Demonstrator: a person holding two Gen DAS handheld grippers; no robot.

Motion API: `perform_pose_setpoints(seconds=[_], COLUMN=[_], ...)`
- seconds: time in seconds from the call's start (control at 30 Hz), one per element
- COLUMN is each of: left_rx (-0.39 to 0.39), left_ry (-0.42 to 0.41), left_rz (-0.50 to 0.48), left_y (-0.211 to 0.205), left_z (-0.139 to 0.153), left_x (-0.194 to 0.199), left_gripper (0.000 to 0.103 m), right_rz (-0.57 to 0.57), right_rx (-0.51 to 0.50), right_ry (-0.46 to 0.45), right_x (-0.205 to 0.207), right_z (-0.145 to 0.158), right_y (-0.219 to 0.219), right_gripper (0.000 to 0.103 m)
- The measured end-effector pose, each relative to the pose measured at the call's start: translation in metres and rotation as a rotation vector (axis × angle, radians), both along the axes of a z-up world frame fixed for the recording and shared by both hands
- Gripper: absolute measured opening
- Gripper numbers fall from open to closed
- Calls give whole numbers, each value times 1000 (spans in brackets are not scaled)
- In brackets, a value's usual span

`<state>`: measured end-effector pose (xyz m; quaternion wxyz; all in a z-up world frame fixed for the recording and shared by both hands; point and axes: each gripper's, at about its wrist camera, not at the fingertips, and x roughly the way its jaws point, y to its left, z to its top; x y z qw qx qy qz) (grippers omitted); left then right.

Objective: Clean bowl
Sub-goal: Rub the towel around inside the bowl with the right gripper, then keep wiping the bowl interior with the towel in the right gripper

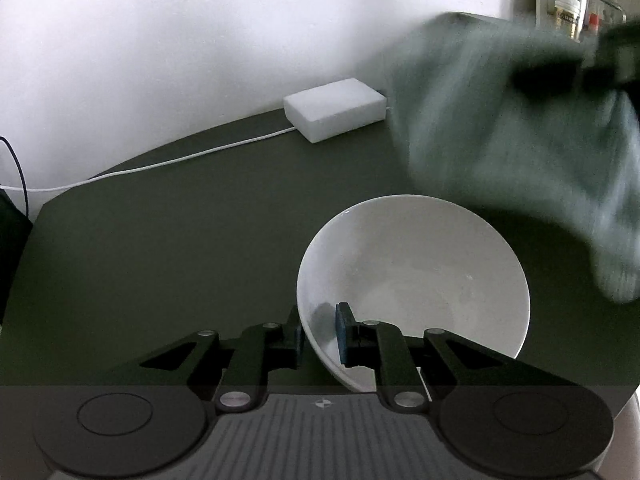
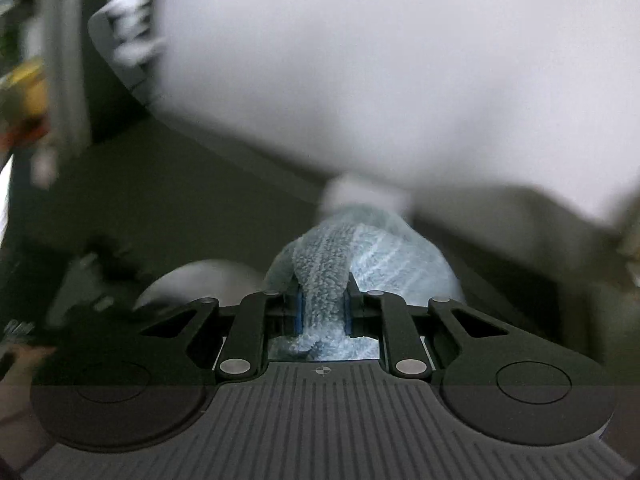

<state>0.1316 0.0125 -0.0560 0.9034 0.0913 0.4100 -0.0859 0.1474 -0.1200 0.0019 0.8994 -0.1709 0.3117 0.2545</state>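
A white bowl (image 1: 416, 280) sits tilted on the dark green table, and my left gripper (image 1: 320, 336) is shut on its near rim, one pad inside and one outside. A pale blue-grey cloth (image 1: 520, 152) hangs blurred above and to the right of the bowl, held by my right gripper (image 1: 568, 68), a dark blur at the upper right. In the right wrist view my right gripper (image 2: 322, 312) is shut on the fluffy cloth (image 2: 360, 256), which bulges forward past the pads. The bowl (image 2: 200, 280) shows as a white blur to the lower left.
A white box (image 1: 336, 110) with a white cable (image 1: 160, 164) lies at the back by the wall. Bottles and jars (image 1: 568, 12) stand on a shelf at the top right. A dark object (image 1: 10, 232) sits at the table's left edge.
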Motion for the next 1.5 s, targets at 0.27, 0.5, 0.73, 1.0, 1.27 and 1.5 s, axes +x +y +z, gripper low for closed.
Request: perform_pose_setpoints(seconds=[0.27, 0.5, 0.73, 1.0, 1.27, 1.5], left_rx=[-5, -1, -50, 24, 28, 82], left_ry=[0, -3, 26, -24, -7, -23], left_rz=[-37, -2, 1, -125, -187, -154], left_y=[3, 1, 8, 8, 10, 2], left_z=[-3, -5, -1, 11, 5, 2], left_x=[2, 4, 4, 22, 13, -1], left_gripper=[15, 16, 18, 23, 10, 12], right_rz=[91, -28, -28, 116, 184, 159], right_rx=[164, 102, 225, 244, 213, 67], right_ry=[300, 193, 249, 330, 346, 251], right_x=[51, 34, 26, 35, 40, 30], right_z=[-41, -45, -44, -51, -45, -50], right_y=[40, 30, -7, -7, -1, 43], right_gripper=[19, 15, 18, 18, 29, 21])
